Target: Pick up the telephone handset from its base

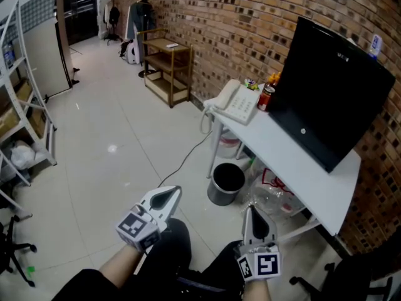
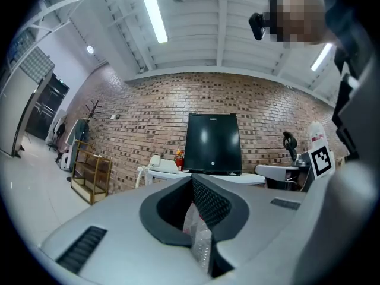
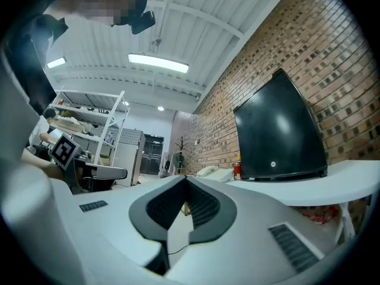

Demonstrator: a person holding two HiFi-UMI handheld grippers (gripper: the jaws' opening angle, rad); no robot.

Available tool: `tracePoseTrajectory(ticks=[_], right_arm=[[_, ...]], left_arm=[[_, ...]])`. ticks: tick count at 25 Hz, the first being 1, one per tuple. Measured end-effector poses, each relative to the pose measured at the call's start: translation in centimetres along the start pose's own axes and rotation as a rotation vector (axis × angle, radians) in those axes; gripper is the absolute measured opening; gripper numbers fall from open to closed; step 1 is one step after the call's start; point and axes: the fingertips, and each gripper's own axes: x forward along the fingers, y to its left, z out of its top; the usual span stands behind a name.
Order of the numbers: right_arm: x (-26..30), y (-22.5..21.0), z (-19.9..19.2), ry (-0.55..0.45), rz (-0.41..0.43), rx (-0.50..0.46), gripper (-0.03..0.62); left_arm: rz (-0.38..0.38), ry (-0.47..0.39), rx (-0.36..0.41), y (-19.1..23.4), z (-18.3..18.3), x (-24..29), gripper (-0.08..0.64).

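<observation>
A cream telephone (image 1: pixel 237 100) sits at the far left end of a white table (image 1: pixel 301 168), its handset (image 1: pixel 223 96) resting on the base and its coiled cord hanging off the edge. The telephone (image 2: pixel 159 164) is small and distant in the left gripper view, and the telephone (image 3: pixel 215 172) is just as far off in the right gripper view. My left gripper (image 1: pixel 171 193) and right gripper (image 1: pixel 250 211) are held low near my knees, well short of the table. Each points toward it, jaws shut and empty.
A large black monitor (image 1: pixel 329 86) leans on the brick wall behind the table, with a red can (image 1: pixel 265 98) beside the phone. A black bin (image 1: pixel 227 182) and plastic bags stand under the table. A wooden shelf (image 1: pixel 168 64) stands farther along the wall. A cable (image 1: pixel 188 155) trails over the floor.
</observation>
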Motion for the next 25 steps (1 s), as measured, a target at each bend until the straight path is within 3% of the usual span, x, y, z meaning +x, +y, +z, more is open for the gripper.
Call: tracePoseTrajectory(ticks=[14, 19, 25], right_arm=[[12.2, -4.5, -0.6, 0.001, 0.038, 0.026, 0.011], [15.9, -7.0, -0.1, -0.012, 0.030, 0.021, 0.010], [19.6, -9.4, 1.2, -0.028, 0.014, -0.004, 0.011]], left_arm=[[0.049, 0.013, 0.035, 8.2, 0.3, 9.7, 0.000], [0.034, -0.005, 0.065, 9.7, 1.4, 14.2, 0.000], [0.029, -0.020, 0.036, 11.1, 2.9, 18.9, 0.000]])
